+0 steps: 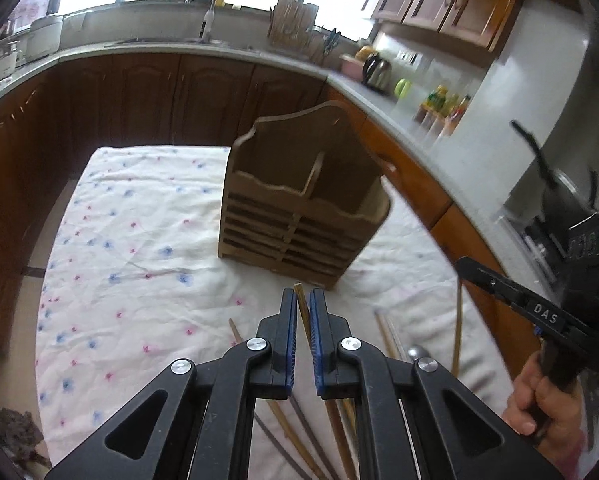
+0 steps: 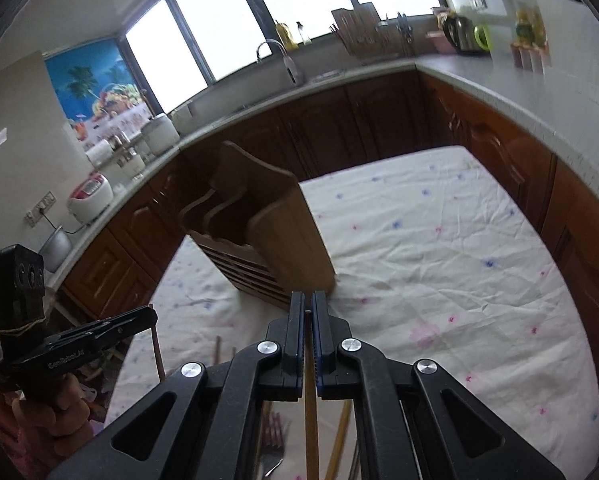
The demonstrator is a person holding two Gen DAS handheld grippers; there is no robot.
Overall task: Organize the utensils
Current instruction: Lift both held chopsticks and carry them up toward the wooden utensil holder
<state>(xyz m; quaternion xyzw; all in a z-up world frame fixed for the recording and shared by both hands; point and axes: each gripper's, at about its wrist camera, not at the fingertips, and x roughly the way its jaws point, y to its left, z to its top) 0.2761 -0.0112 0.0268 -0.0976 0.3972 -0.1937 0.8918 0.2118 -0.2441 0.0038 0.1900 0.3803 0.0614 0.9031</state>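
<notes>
I see a table with a white cloth [image 1: 139,240] that has small blue and pink flowers; it stands in a kitchen with brown cabinets [image 1: 139,92] and a grey counter [image 1: 419,128] around it.

On the cloth, at the far side, stands a wooden holder [image 1: 299,208] with open compartments on top and slats on the front. In the left wrist view it is a little to the right of the middle; in the right wrist view it is to the left. I cannot see anything inside it.

My left gripper [image 1: 302,300] is over the near part of the cloth. Its jaws are together and they clamp a brown chopstick [image 1: 299,294], whose tip comes out just above the pads. More chopsticks [image 1: 387,336] lie loose on the cloth under and right of this gripper, near the table's near edge, and a grey metal piece [image 1: 417,352] shows beside them.

My right gripper [image 2: 308,300] is also closed on a thin yellow stick [image 2: 311,432], which hangs down below the pads. Near it on the cloth lies a fork [image 2: 273,466], and other sticks [image 2: 341,432] too.

In the left view I see the right hand [image 1: 539,396] on the handle of its gripper, at the right edge.
</notes>
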